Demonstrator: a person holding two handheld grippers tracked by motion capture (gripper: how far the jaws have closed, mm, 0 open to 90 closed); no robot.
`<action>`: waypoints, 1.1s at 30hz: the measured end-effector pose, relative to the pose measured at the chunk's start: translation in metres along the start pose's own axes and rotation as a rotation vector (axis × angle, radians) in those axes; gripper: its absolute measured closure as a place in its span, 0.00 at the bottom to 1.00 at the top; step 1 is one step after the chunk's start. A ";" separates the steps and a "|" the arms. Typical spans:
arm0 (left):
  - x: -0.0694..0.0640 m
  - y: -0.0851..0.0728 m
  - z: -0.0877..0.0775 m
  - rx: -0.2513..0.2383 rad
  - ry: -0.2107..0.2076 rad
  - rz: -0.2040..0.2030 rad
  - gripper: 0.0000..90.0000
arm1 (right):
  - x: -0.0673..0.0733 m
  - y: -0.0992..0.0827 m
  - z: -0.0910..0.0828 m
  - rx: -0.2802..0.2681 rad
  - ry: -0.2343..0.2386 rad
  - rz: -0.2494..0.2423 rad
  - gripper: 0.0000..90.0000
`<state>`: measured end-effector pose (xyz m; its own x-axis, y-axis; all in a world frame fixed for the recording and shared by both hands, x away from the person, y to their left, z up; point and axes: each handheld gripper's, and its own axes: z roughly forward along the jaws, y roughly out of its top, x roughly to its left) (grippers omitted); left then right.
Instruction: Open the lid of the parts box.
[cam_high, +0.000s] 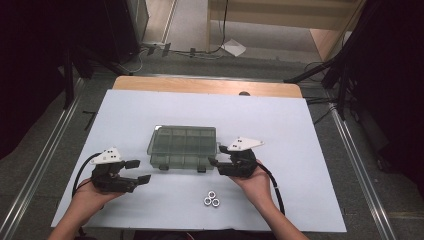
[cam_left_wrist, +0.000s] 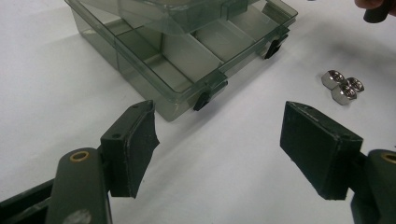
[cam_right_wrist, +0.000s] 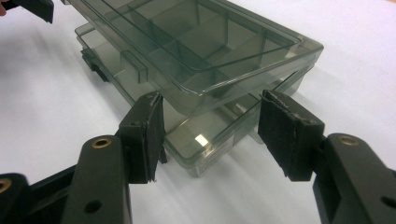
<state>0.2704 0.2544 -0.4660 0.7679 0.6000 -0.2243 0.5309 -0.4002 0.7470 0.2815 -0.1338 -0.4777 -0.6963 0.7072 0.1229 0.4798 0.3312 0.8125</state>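
Note:
A smoky clear compartment box (cam_high: 184, 145) lies in the middle of the white sheet (cam_high: 300, 150), with its lid sitting slightly raised over the base. Its two black latches (cam_left_wrist: 204, 99) face me. My right gripper (cam_high: 218, 155) is at the box's front right corner. In the right gripper view that corner (cam_right_wrist: 196, 161) lies between the open jaws (cam_right_wrist: 212, 107), and the pads stand clear of it. My left gripper (cam_high: 138, 171) rests left of the box and stands open on nothing (cam_left_wrist: 219, 112). Three metal nuts (cam_high: 211, 199) lie together in front of the box.
The white sheet covers a wooden table whose bare far edge (cam_high: 200, 86) shows behind it. Metal rails (cam_high: 45, 160) run along both sides of the table. Cables and a paper scrap (cam_high: 234, 47) lie on the floor beyond.

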 end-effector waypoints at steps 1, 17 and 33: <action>0.000 0.000 -0.001 0.007 0.002 0.000 0.30 | 0.000 0.001 0.000 -0.002 -0.001 -0.007 0.47; 0.004 0.003 -0.002 -0.034 0.001 -0.045 0.30 | 0.001 0.021 -0.002 -0.050 -0.033 -0.032 0.51; 0.010 0.027 0.007 -0.056 0.050 -0.019 0.30 | -0.001 0.025 0.000 -0.066 -0.051 -0.017 0.55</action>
<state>0.2951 0.2446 -0.4524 0.7382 0.6416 -0.2083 0.5232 -0.3496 0.7772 0.2936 -0.1264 -0.4574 -0.6752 0.7332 0.0810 0.4307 0.3028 0.8501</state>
